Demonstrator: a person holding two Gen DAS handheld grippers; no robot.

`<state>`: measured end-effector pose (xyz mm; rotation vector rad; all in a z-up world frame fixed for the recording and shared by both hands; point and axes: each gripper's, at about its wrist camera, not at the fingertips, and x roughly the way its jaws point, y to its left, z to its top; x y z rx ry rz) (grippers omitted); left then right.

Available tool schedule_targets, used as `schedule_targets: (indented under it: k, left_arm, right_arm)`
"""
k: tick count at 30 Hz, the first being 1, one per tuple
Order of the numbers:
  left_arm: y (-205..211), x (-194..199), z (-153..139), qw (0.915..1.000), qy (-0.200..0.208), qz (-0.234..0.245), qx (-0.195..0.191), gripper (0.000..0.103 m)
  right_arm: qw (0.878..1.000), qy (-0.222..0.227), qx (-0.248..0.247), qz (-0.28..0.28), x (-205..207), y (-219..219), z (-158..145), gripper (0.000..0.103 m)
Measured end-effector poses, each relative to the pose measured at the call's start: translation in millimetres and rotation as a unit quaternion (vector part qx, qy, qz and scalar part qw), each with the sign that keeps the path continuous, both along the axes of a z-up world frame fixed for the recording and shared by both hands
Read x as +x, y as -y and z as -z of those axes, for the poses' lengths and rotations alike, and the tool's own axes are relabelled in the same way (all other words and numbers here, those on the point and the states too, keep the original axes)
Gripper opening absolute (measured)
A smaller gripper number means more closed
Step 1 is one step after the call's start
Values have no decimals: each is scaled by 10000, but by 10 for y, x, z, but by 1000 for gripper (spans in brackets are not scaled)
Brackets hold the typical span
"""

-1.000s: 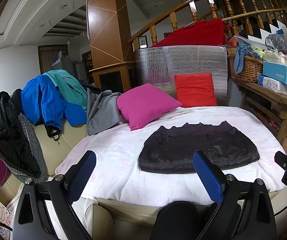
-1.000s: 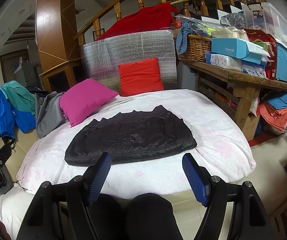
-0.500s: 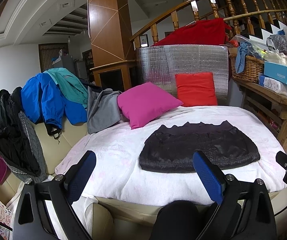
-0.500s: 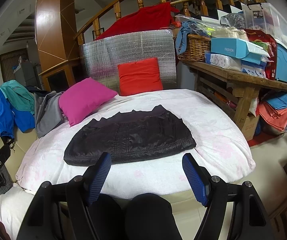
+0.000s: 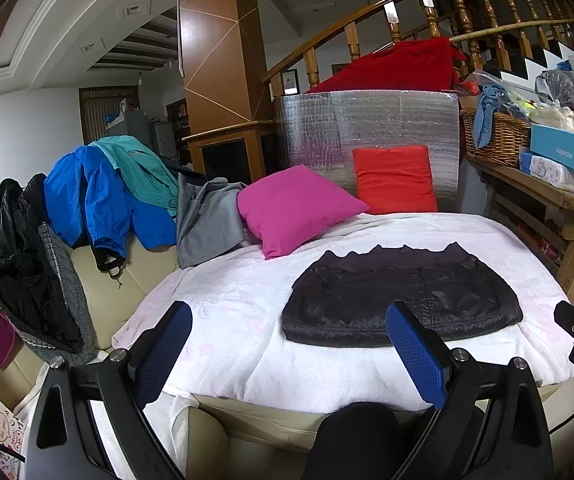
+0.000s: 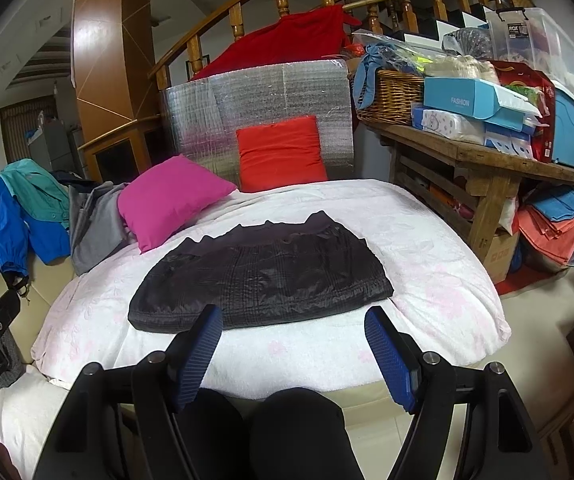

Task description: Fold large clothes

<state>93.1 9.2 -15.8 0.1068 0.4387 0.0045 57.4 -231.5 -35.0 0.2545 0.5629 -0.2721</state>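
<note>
A black quilted garment [image 5: 403, 296] lies folded flat on the white blanket [image 5: 227, 320] of the sofa; it also shows in the right wrist view [image 6: 263, 276]. My left gripper [image 5: 287, 320] is open and empty, held back from the sofa's front edge, left of the garment's middle. My right gripper [image 6: 295, 324] is open and empty, just short of the garment's near hem. A pile of jackets, blue [image 5: 95, 200], teal, grey and black, hangs over the sofa back at the left.
A pink cushion [image 5: 295, 208] and a red cushion [image 5: 395, 178] lean at the back of the sofa. A wooden table [image 6: 487, 160] with a basket and boxes stands at the right. My knees [image 6: 295, 432] are below the grippers.
Both grippers have drifted very slightly; the garment has not moved and both grippers stay open.
</note>
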Motion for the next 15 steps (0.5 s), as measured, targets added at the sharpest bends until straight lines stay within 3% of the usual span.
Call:
schedule_targets:
  k: [15]
  left_arm:
    - [-31, 32, -4, 10000, -51, -7, 8, 97]
  right_arm:
    - [10000, -24, 7, -38, 26, -1, -2, 77]
